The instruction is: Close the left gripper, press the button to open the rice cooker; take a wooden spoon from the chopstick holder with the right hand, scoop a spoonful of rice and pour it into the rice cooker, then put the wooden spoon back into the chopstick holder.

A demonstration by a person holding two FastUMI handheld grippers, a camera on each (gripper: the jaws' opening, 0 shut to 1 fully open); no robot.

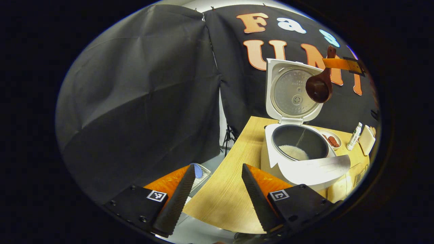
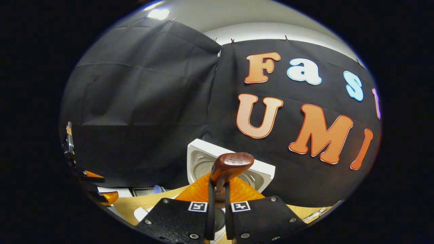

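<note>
Spoon (image 1: 318, 88) above open cooker (image 1: 298, 152); rice (image 1: 294, 152) inside.

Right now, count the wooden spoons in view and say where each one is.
1. The wooden spoon hangs bowl-down above the open rice cooker, its handle clamped in the right gripper. Others may be hidden.

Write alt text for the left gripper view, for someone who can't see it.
An open rice cooker stands on a wooden table, its lid upright and some rice in its pot. The right gripper holds a wooden spoon in the air in front of the lid. The left gripper shows at the bottom, open and holding nothing.
</note>
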